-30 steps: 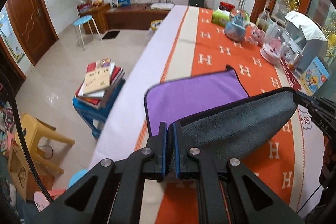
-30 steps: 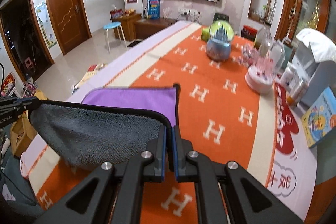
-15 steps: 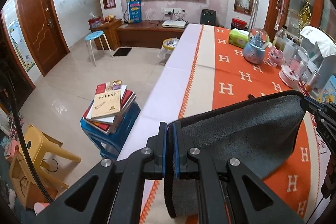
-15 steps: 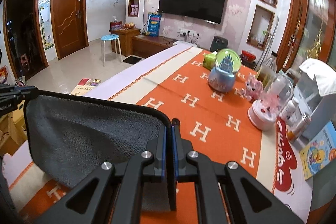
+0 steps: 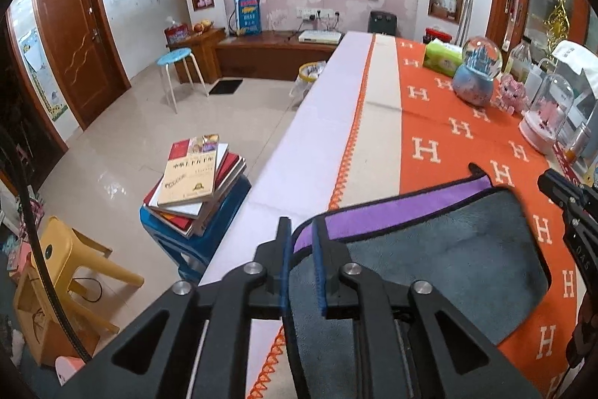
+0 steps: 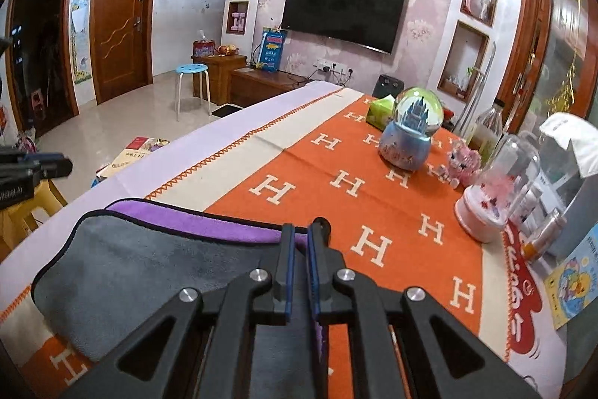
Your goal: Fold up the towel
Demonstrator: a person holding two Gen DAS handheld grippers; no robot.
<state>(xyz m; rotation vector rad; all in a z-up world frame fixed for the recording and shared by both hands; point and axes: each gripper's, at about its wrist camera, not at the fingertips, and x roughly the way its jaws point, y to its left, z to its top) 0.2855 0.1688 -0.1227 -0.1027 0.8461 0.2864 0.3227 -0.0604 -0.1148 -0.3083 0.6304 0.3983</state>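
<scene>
Both tools, left tool (image 5: 299,242) and right tool (image 6: 301,245), stand slightly parted around the towel (image 5: 429,249) corners, apparently releasing; the half-folded towel lies on the table (image 6: 373,197). Next comes withdrawing and regripping.

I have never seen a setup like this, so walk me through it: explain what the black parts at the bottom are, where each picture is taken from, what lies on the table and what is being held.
There is no robot here. A person holds a two-finger gripper in each hand, and a fisheye camera on each looks forward along its fingers. One picture comes from the left gripper, the other from the right gripper; the black parts are their arms.

On the orange tablecloth lies a towel, grey on one side and purple on the other, folded over so a purple strip shows along the far edge. Further back stand a snow globe, a green tissue pack and a pink glass dome.

Both pairs of jaws stand slightly apart at the towel's corners. They appear to be letting go.
</scene>
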